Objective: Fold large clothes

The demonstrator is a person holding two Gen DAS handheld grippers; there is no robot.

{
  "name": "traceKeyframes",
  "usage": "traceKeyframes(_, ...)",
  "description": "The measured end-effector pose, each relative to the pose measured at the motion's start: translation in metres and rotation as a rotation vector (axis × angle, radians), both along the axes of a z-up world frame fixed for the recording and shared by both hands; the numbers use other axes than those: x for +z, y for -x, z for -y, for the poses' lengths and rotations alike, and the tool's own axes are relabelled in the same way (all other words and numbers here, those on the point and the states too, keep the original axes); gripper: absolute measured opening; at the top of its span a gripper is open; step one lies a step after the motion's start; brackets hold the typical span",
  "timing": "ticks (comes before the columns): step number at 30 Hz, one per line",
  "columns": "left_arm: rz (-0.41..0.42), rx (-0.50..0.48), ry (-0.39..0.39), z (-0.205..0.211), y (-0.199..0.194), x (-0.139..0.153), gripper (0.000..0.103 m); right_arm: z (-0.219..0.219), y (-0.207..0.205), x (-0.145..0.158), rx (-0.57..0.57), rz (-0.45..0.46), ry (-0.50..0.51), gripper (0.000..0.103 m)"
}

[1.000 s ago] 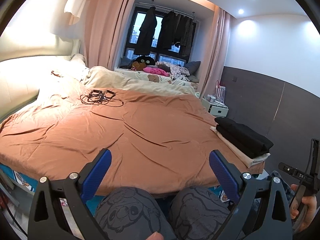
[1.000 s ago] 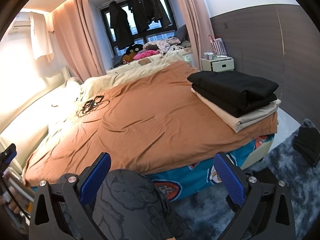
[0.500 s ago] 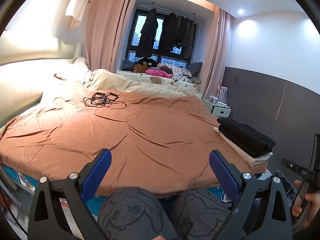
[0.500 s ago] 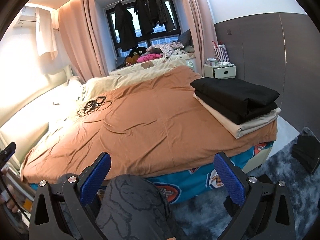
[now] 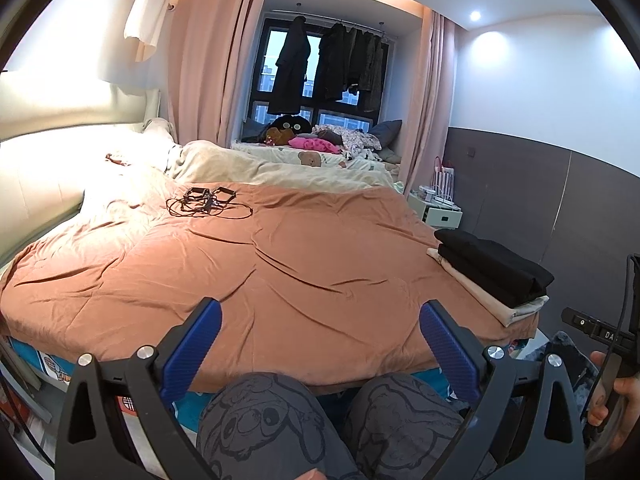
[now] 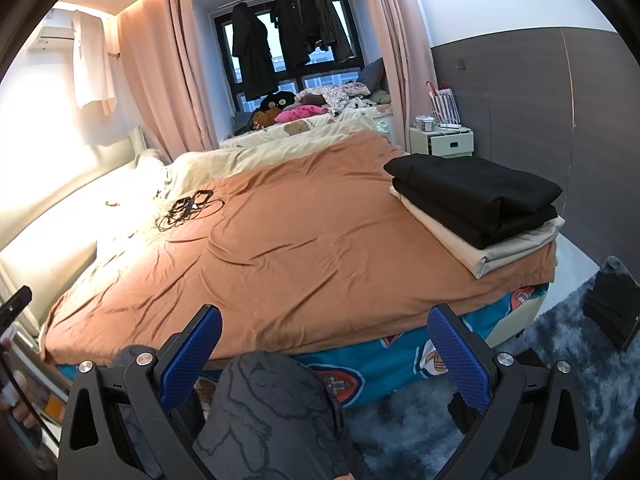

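Observation:
A stack of folded clothes, black pieces (image 6: 476, 192) on beige ones (image 6: 504, 248), lies on the right corner of the orange bedspread (image 6: 288, 248); it also shows in the left wrist view (image 5: 492, 268). My left gripper (image 5: 320, 320) is open and empty, held over the person's knees at the foot of the bed. My right gripper (image 6: 324, 328) is open and empty, also above a knee, short of the bed edge. A dark garment (image 6: 612, 308) lies on the rug at the right.
A tangle of black cables (image 5: 204, 200) lies on the bed's far left. A white nightstand (image 6: 442, 142) stands by the grey wall. Coats hang at the window (image 5: 320, 68). A shaggy blue-grey rug (image 6: 532, 364) covers the floor.
Both views have tilted up slightly, so the bed sits lower in frame. Both grippers stay open and empty.

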State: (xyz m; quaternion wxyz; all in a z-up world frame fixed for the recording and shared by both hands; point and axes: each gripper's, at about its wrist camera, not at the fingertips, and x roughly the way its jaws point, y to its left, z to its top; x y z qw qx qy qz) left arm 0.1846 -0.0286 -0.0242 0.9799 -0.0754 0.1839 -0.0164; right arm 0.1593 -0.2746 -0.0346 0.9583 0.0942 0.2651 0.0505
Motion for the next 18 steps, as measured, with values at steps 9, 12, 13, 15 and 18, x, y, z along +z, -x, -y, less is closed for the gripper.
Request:
traceKeyframes(9,0.001,-0.002,-0.006,0.0015,0.0002,0.001,0.102,0.0013,0.0002,-0.0002,0.002,0.01,0.003,0.103)
traceKeyframes(12,0.001,-0.004,-0.011,0.001,0.0002,0.0017,0.102,0.0019,0.0,-0.0001,0.002,0.01,0.004,0.103)
traceKeyframes(13,0.001,-0.005,-0.013,0.0006,0.0001,0.0018,0.102,0.002,-0.0001,-0.0001,0.001,0.01,0.005,0.103)
traceKeyframes(15,0.0,-0.007,-0.016,-0.0003,-0.0005,0.0015,0.102,0.0021,0.0005,0.0,0.001,0.011,0.005,0.103)
traceKeyframes(18,0.002,-0.009,-0.018,-0.0006,-0.0003,0.0018,0.102,0.0023,0.0006,0.0,0.001,0.011,0.006,0.103)
